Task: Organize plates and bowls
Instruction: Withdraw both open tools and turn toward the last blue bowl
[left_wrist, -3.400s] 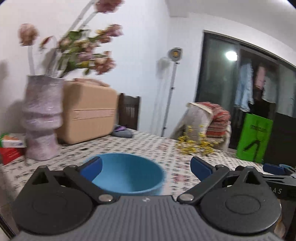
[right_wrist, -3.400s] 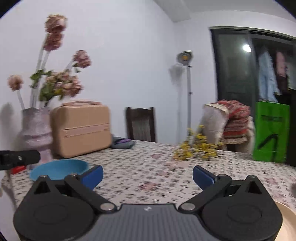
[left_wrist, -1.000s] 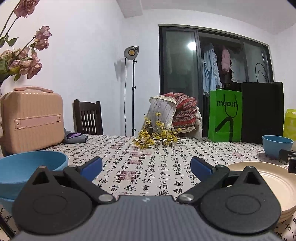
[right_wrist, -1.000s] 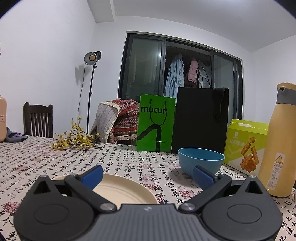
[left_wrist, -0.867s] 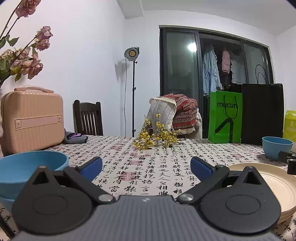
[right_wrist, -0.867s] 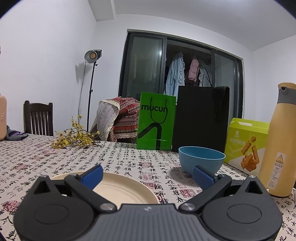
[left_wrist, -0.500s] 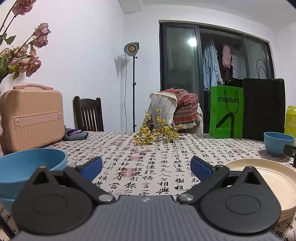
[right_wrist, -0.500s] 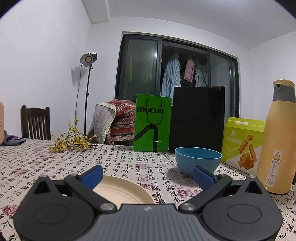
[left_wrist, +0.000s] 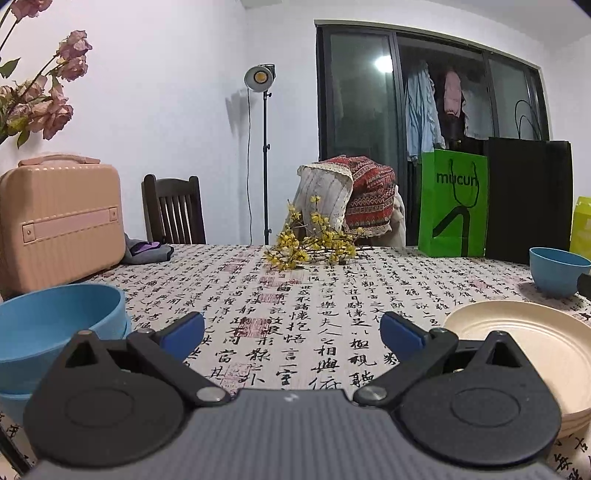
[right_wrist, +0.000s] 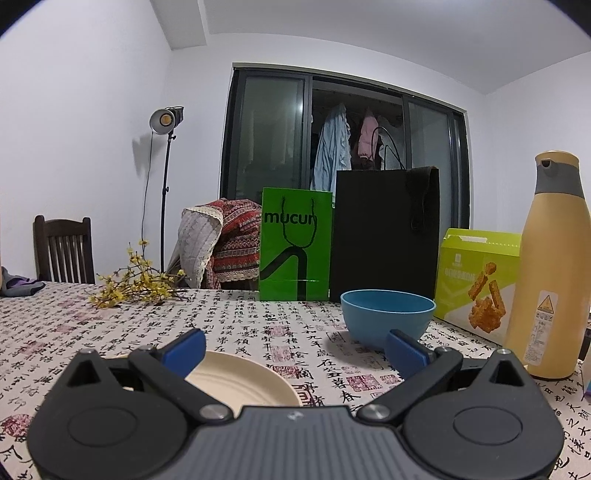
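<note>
Left wrist view first: my left gripper (left_wrist: 291, 328) sits low over the desk (left_wrist: 295, 295) with its jaws spread wide and nothing between them but patterned cloth. At 9 o'clock I count two blue bowls nested as a stack (left_wrist: 55, 332), just beside the left finger; whether they touch it I cannot tell. At 3 o'clock lies a stack of cream plates (left_wrist: 532, 347), at least two by the rims, partly behind the right finger. A single blue bowl (left_wrist: 557, 271) stands farther off at 2 o'clock, apart from the plates. That makes three blue bowls I can count from this side.

Farther back: one pink suitcase (left_wrist: 59, 221) at 10 o'clock, one sprig of yellow flowers (left_wrist: 314, 247) at 12, one green bag (left_wrist: 452, 208) and one black bag (left_wrist: 528, 199) at 1 o'clock.

Right wrist view: my right gripper (right_wrist: 295, 347) is also open-jawed and empty. The cream plate (right_wrist: 240, 380) lies between the fingers toward 7 o'clock, and the lone blue bowl shows here (right_wrist: 386, 317) at 1 o'clock, just past the right fingertip. One snack box (right_wrist: 476, 280) and one yellow bottle (right_wrist: 550, 269) stand at 3 o'clock.
</note>
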